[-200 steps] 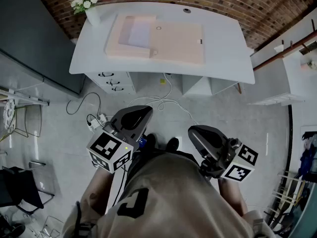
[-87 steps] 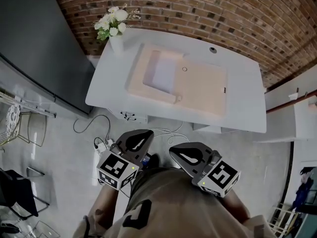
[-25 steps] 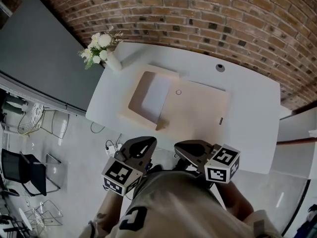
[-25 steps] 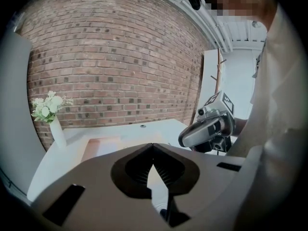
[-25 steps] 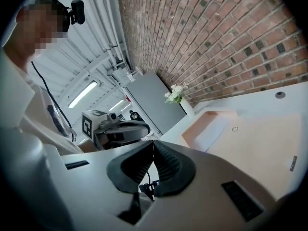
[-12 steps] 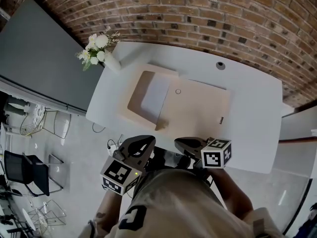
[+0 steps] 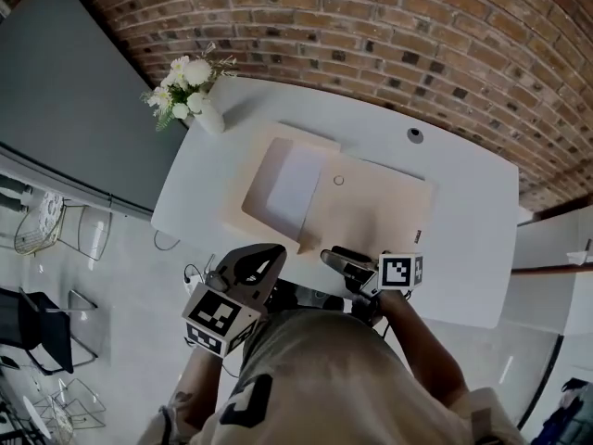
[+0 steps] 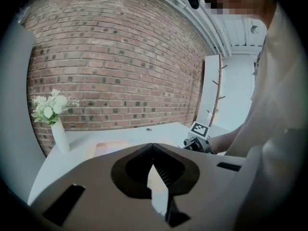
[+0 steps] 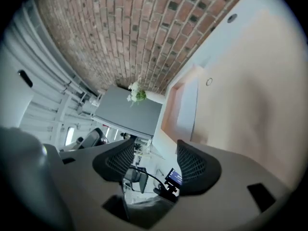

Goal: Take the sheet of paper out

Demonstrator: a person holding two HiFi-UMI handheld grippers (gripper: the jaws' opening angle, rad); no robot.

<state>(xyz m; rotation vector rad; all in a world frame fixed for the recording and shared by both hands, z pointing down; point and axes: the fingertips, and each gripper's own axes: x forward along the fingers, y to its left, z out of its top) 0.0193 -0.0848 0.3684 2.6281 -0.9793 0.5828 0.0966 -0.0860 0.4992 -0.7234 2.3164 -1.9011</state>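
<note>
A white sheet of paper (image 7: 296, 182) lies in the left half of an open beige folder (image 7: 380, 216) on a white desk (image 7: 463, 202). In the right gripper view the paper (image 9: 188, 107) shows ahead inside the folder (image 9: 240, 90). My right gripper (image 7: 332, 257) is rolled on its side at the desk's front edge, just short of the folder. Its jaws (image 9: 155, 150) are opening, with nothing between them. My left gripper (image 7: 262, 253) hangs before the desk, left of the right one. Its jaw tips (image 8: 153, 146) meet, shut and empty.
A white vase of flowers (image 7: 206, 114) stands on the desk's far left corner. A cable hole (image 7: 415, 134) sits near the back edge. A brick wall (image 7: 389, 35) runs behind the desk, and a dark grey panel (image 7: 65, 91) stands to its left. Chairs (image 7: 37, 327) stand on the floor at left.
My right gripper has dropped to the desk's front edge, rolled onto its side and spread its jaws. My left gripper has shifted a little toward the desk.
</note>
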